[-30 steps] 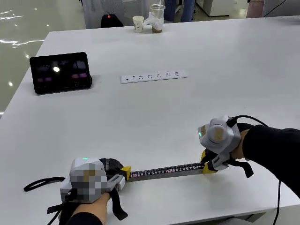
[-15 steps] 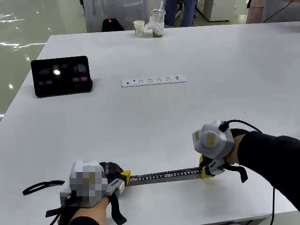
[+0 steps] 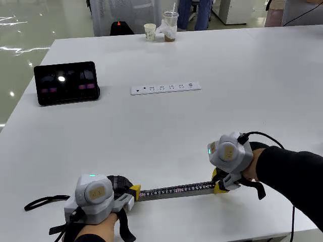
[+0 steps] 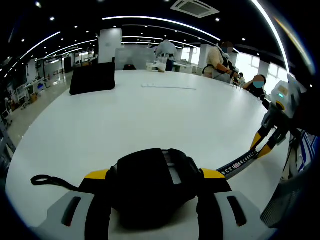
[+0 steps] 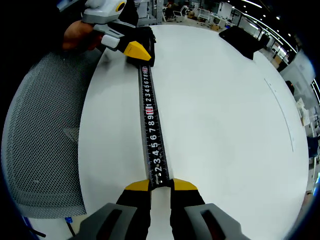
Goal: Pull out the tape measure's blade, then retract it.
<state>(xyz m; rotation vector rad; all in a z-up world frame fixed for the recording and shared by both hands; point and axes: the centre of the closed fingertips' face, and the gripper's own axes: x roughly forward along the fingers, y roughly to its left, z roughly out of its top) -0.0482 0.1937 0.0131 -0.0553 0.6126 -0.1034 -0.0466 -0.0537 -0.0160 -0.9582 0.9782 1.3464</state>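
At the near edge of the table [image 3: 166, 136], the left tongs [image 4: 157, 175] clamp the tape measure [image 4: 150, 197]; the right tongs [image 5: 161, 186] pinch the tip of its blade [image 5: 151, 130], drawn out rightward between them; the pull appears done or nearly so; retraction remains.

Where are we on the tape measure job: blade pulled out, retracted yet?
Pull-out looks done: the black numbered blade stretches from the black tape measure case, clamped in the left gripper, to the right gripper, which pinches its end. Retraction is left: the blade is not yet back in the case.
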